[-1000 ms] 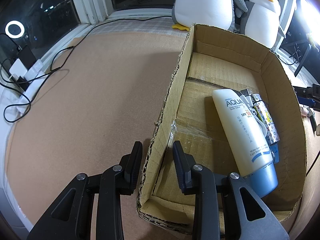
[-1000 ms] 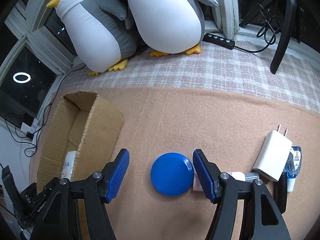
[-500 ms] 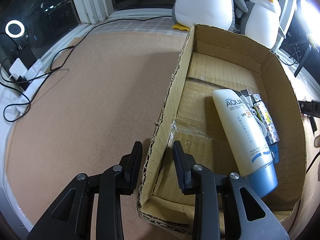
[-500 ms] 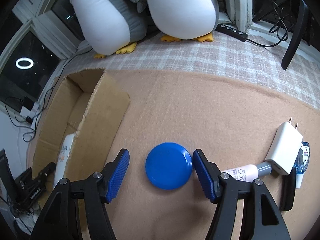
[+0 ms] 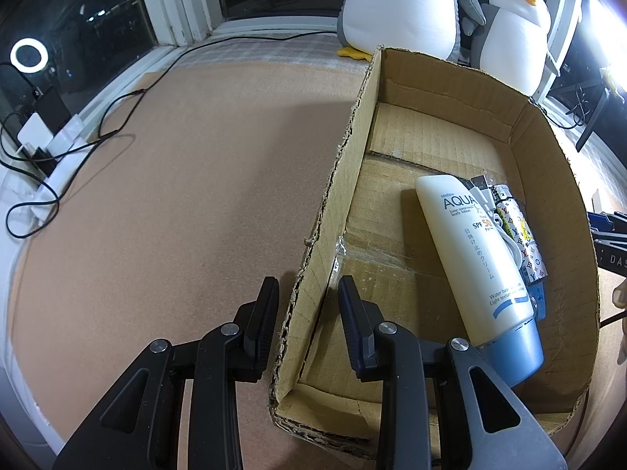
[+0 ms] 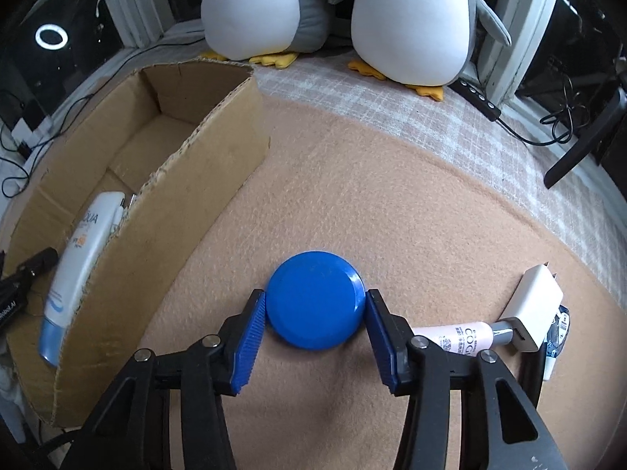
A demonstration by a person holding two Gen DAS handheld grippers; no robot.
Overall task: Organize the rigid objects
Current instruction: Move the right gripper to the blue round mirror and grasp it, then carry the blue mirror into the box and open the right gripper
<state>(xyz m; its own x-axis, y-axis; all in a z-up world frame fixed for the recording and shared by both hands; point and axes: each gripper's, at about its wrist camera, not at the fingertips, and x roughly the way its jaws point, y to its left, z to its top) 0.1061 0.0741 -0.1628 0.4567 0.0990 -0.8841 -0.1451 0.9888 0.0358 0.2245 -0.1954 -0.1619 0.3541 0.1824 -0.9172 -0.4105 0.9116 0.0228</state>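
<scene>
A cardboard box (image 5: 556, 164) lies on the tan mat. It holds a white sunscreen tube (image 5: 478, 258) and a patterned lighter (image 5: 521, 235). My left gripper (image 5: 307, 319) straddles the box's left wall, one finger on each side, with a gap to the wall. In the right wrist view a round blue lid (image 6: 315, 299) lies flat on the mat between the blue pads of my right gripper (image 6: 315, 333), which touch its two sides. The box (image 6: 219, 145) and the tube (image 6: 78, 258) show at the left there.
A pink tube (image 6: 458, 338), a white charger (image 6: 535, 309) and a small blue item (image 6: 558, 329) lie right of the lid. Two plush penguins (image 6: 407, 19) stand at the back by the window. Cables (image 5: 78, 145) and a power strip lie at the far left.
My right gripper has moved forward and narrowed around the blue lid, its pads now touching the lid's sides. The left gripper and the box have not moved.
</scene>
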